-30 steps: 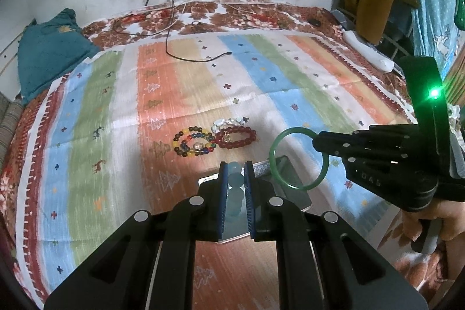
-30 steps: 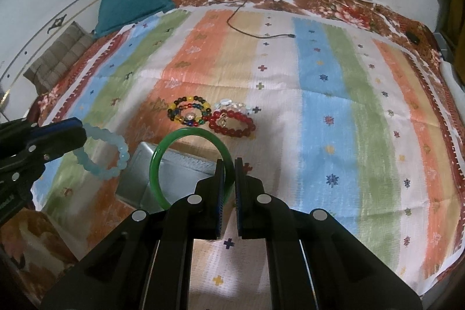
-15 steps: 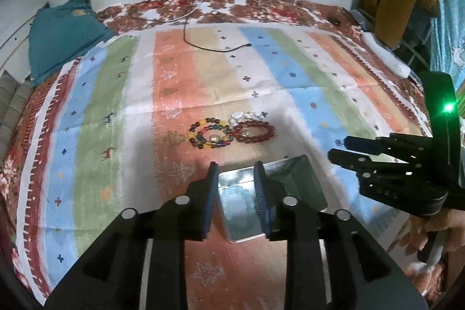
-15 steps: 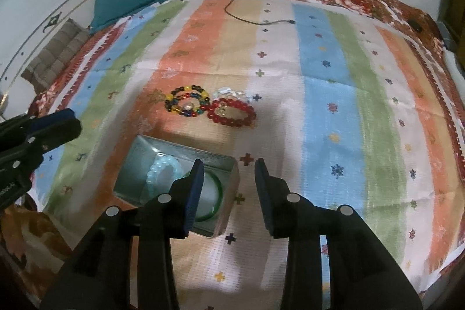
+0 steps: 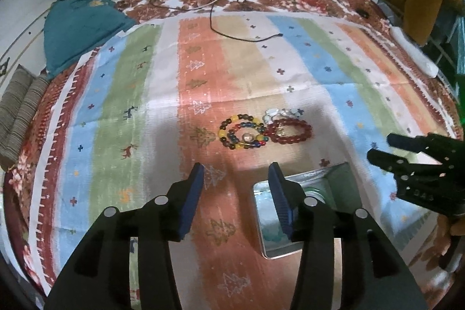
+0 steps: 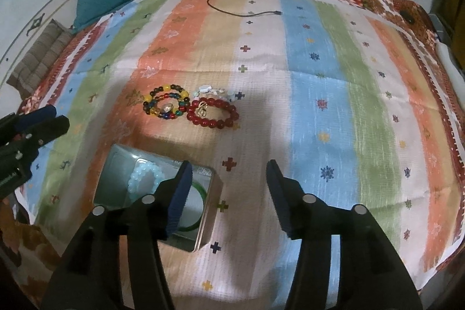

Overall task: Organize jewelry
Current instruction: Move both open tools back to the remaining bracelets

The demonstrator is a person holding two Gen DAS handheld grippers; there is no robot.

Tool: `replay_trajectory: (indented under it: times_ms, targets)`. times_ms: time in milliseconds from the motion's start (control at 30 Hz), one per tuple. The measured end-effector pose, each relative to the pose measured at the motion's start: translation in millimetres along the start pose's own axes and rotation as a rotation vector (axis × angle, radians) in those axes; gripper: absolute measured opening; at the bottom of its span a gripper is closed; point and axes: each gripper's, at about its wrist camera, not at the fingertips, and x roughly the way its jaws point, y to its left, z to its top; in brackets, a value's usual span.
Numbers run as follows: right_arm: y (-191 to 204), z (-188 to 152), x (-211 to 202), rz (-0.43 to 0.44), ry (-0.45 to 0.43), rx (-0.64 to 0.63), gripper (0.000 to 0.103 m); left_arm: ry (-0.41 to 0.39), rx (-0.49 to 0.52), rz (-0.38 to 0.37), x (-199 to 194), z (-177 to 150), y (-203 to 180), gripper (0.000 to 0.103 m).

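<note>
Both bracelets [image 6: 145,179] now in tin [image 6: 209,211].

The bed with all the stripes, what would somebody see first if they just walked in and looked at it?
Probably the bright beaded bracelets lying together mid-blanket: a multicoloured one touching a red one, with a small white one just behind. Nearer the camera sits an open metal tin with a pale blue bead bracelet and a green bangle inside. Both grippers, left and right, hang open and empty over the striped blanket.

A shiny metal tin [image 6: 207,218] sits on matt woven cloth [image 6: 319,71]; the red beads [image 6: 213,112] look glossy.
</note>
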Motion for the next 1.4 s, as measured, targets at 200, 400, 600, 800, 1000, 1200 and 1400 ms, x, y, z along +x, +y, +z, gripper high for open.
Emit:
replay_trajectory:
  times_ms: [200,400,600,800,1000,1200,1400]
  targets:
    - [-2,11,7,-0.014,0.002,0.007,0.064,0.033,-0.001,0.029,17,11,4,0.048]
    - [-3,22,20,-0.011,0.026,0.009,0.065,0.064,-0.002,0.048,35,21,6,0.049]
    - [-6,30,35,-0.015,0.055,0.019,0.065,0.087,0.007,0.071,49,27,8,0.049]
    - [-6,37,45,-0.025,0.071,0.014,0.065,0.097,0.028,0.073,57,33,6,0.051]
    - [-7,42,53,-0.027,0.085,0.019,0.065,0.11,0.035,0.072,63,36,6,0.051]
    - [-6,45,58,-0.034,0.095,0.016,0.065,0.128,0.043,0.079,72,39,6,0.051]
    - [-5,48,65,-0.042,0.108,0.009,0.065,0.135,0.054,0.078,78,42,4,0.052]
